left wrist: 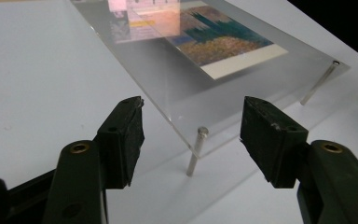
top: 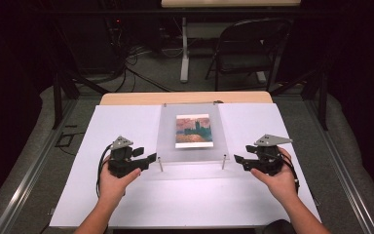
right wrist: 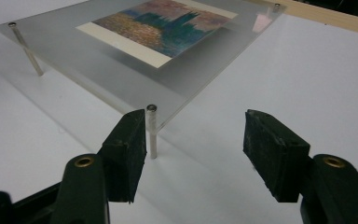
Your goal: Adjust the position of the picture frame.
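Observation:
A clear acrylic frame (top: 170, 141) stands on thin metal legs in the middle of the white sheet, with a painted picture (top: 193, 130) inside it. My left gripper (top: 152, 157) is open at the frame's near left corner, whose leg (left wrist: 195, 151) stands between the jaws a little ahead of them. My right gripper (top: 235, 159) is open at the near right corner, where the leg (right wrist: 152, 131) rises just beside its left jaw. The frame (left wrist: 168, 79) and picture (left wrist: 214, 39) lie ahead in the left gripper view, and the frame (right wrist: 74, 56) and picture (right wrist: 161, 25) in the right gripper view.
A white sheet (top: 126, 195) covers the wooden table (top: 185, 98). A folding chair (top: 248, 48) and a table leg (top: 185, 48) stand on the floor beyond, with cables at the far left. Bare white sheet lies on both sides of the frame.

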Demonstrator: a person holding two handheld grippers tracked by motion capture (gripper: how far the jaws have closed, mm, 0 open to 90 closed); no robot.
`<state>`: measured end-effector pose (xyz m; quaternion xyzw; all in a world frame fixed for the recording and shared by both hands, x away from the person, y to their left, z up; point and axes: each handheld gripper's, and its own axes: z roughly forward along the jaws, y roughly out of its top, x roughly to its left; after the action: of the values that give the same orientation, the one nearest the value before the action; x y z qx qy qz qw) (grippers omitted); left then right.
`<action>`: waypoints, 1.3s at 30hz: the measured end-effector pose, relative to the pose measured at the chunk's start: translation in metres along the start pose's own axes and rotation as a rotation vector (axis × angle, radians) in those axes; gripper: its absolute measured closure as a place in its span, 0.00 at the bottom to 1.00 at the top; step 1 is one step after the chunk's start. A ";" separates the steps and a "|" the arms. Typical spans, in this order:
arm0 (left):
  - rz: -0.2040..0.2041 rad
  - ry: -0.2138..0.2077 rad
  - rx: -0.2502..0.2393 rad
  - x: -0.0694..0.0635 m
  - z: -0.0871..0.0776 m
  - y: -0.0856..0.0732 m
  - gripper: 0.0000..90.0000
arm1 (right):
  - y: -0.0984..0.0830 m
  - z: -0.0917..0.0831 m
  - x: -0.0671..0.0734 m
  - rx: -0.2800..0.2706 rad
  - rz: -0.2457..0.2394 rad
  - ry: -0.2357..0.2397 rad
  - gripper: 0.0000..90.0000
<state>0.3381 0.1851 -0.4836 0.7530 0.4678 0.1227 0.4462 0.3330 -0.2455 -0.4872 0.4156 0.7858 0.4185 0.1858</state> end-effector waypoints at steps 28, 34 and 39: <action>-0.059 0.059 0.061 0.015 0.051 0.068 0.37 | 0.061 0.058 -0.029 0.052 0.068 0.007 0.35; -0.071 0.093 0.075 0.023 0.062 0.078 0.34 | 0.072 0.072 -0.034 0.045 0.083 -0.012 0.33; -0.097 0.120 0.081 0.031 0.071 0.082 0.34 | 0.076 0.083 -0.036 0.048 0.082 -0.039 0.32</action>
<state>0.4455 0.1574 -0.4669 0.7384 0.5340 0.1267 0.3919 0.4453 -0.2099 -0.4752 0.4601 0.7740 0.3988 0.1738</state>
